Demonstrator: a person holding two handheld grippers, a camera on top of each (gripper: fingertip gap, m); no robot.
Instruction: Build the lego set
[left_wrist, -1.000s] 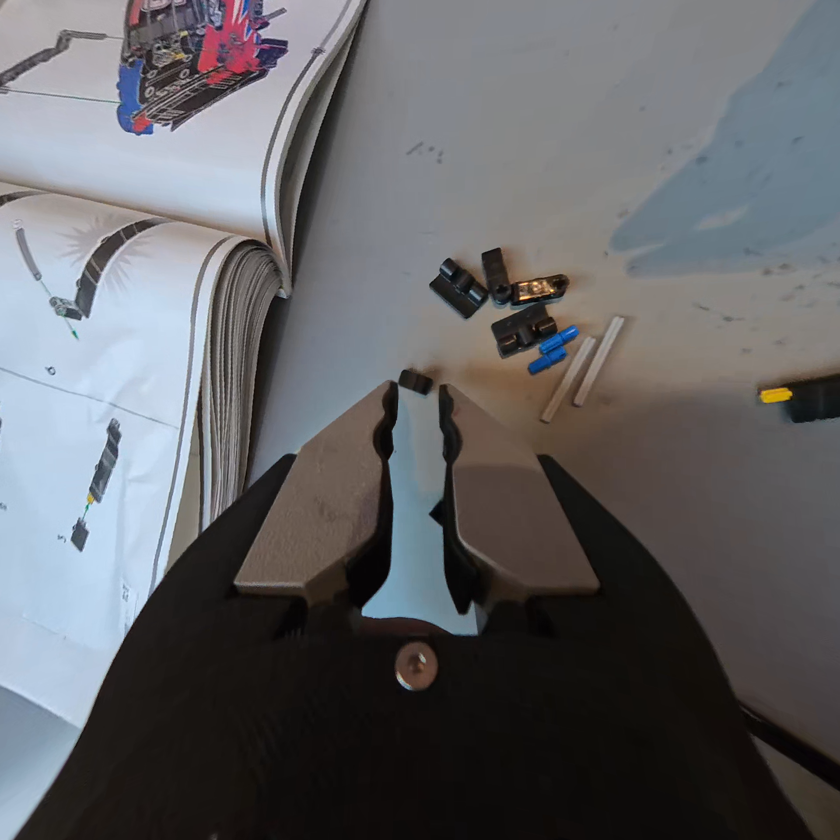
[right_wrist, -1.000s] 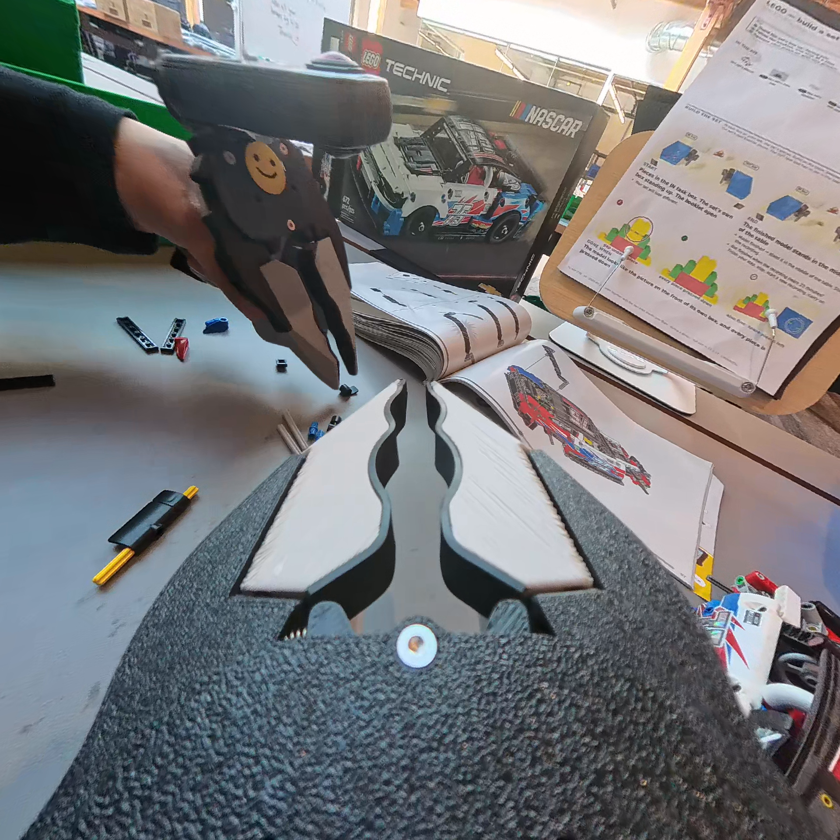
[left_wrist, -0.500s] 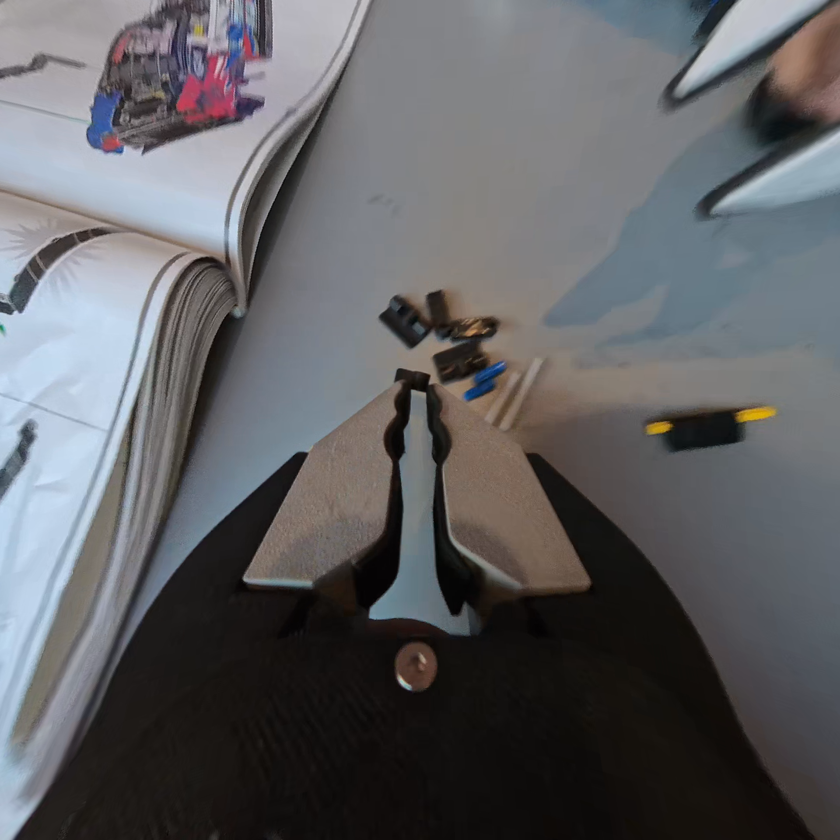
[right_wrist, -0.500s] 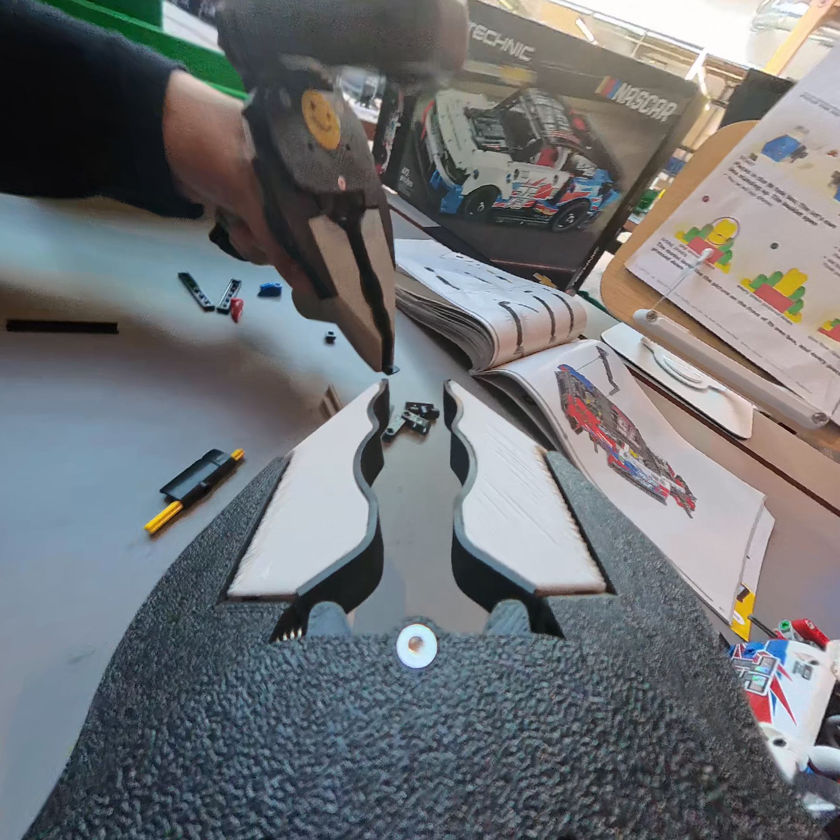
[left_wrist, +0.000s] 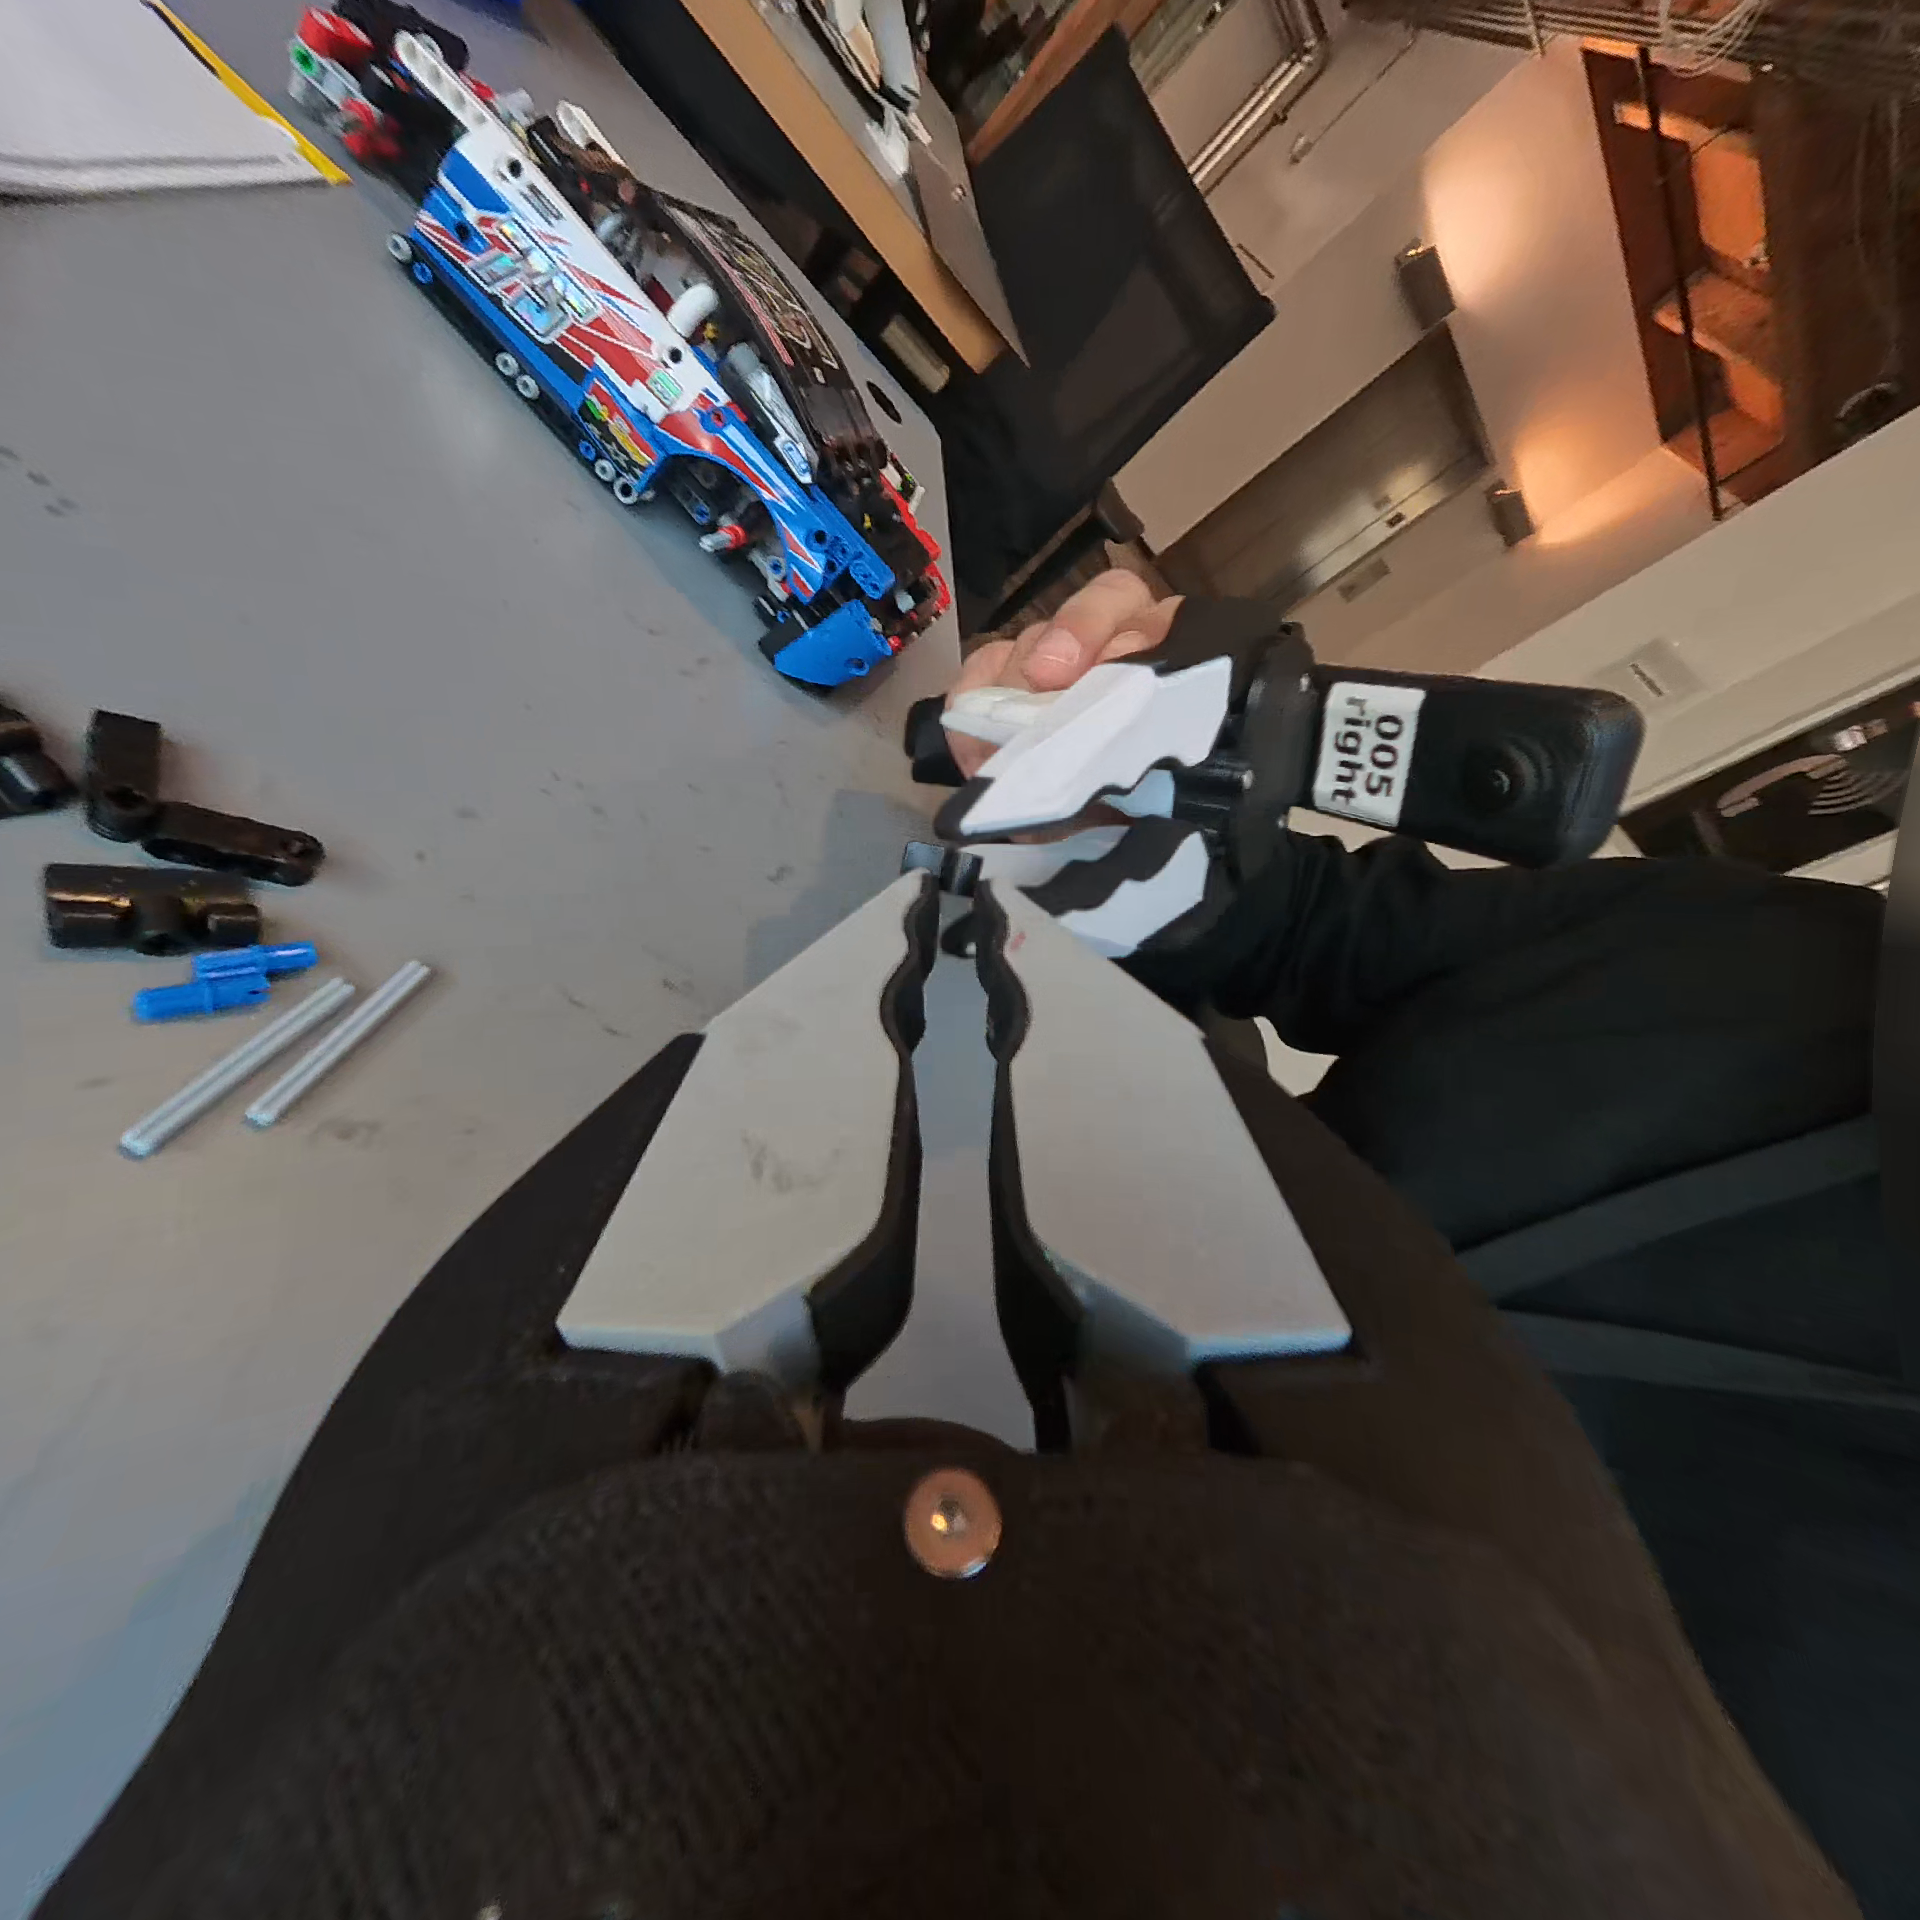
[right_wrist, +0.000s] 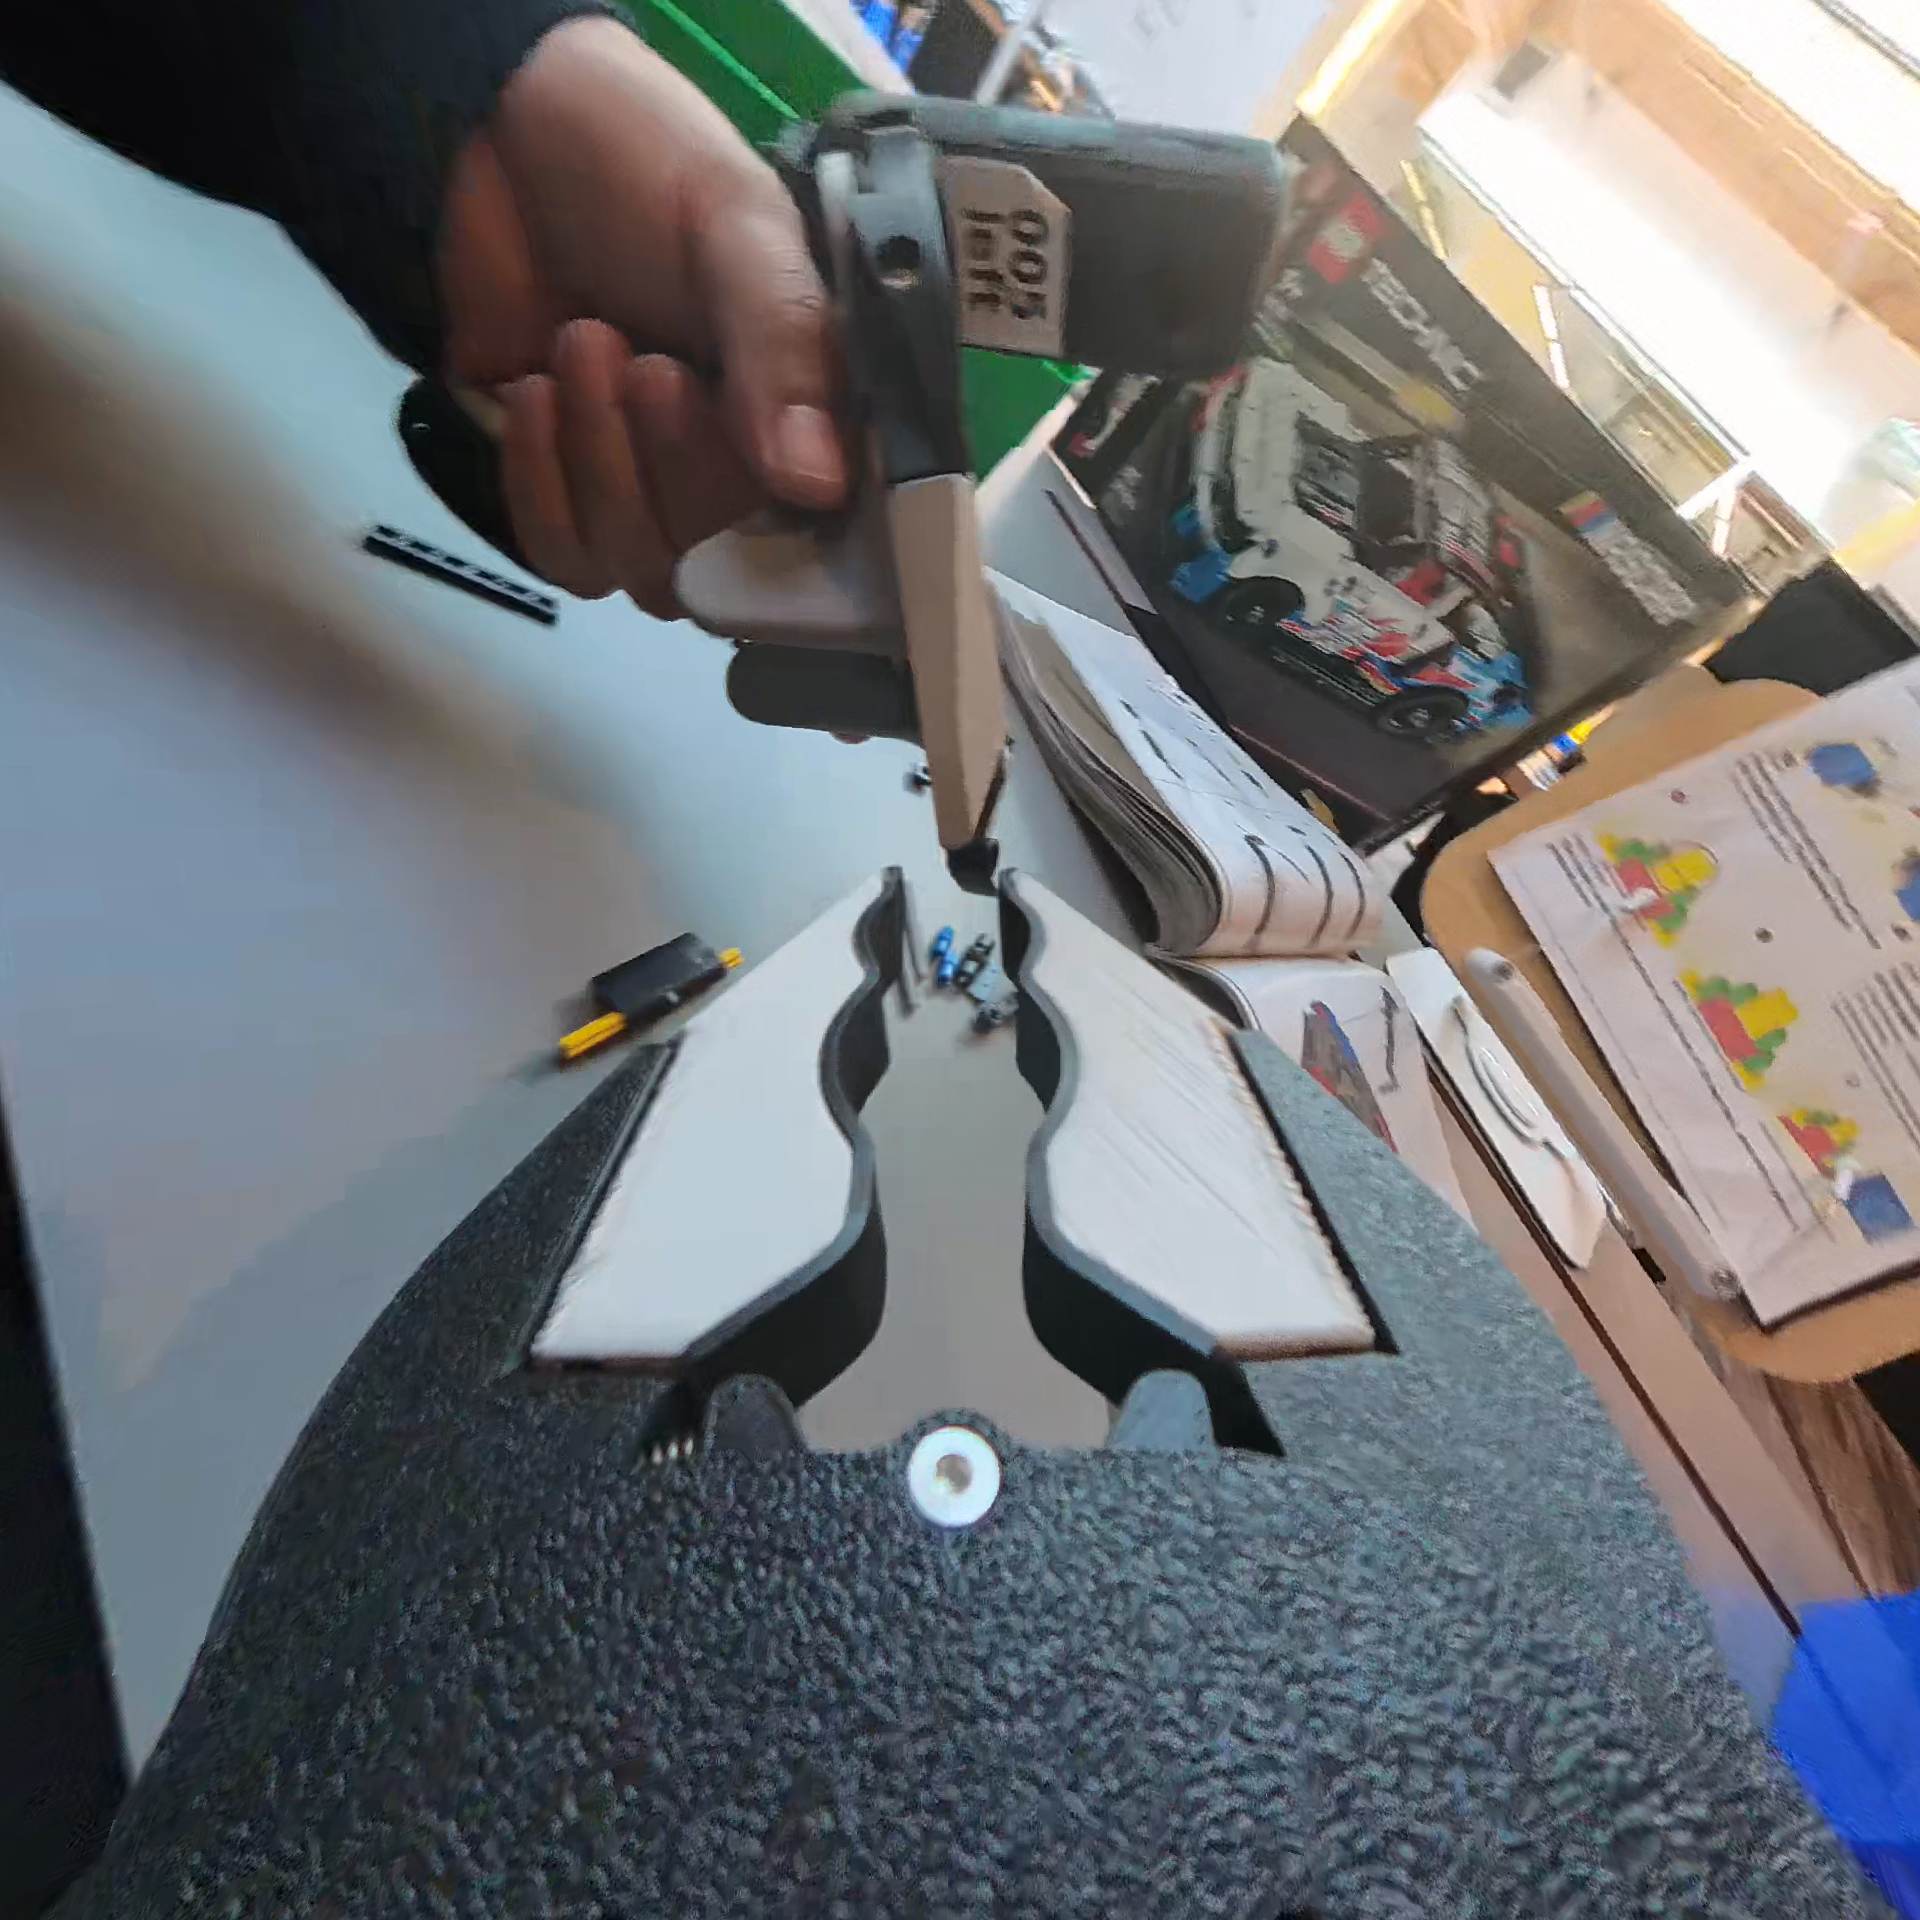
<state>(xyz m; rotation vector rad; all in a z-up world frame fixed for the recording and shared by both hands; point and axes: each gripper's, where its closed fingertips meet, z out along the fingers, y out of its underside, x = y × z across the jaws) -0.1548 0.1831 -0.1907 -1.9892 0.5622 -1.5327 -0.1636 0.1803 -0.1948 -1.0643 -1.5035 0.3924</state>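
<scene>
Left hand-held gripper (left_wrist: 949, 902) pinched on small black piece (left_wrist: 940, 864), right hand-held gripper (right_wrist: 948, 896) agape beside it, above table (left_wrist: 312, 582).

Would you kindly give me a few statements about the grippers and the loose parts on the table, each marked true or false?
1. The left gripper pinches a small black piece at its fingertips. True.
2. The right gripper is clamped on a blue pin. False: its jaws are apart and hold nothing.
3. Two grey axles lie side by side on the table. True.
4. The partly built car is held in the air. False: it rests on the table.
5. The blue pins lie beside the grey axles. True.
</scene>
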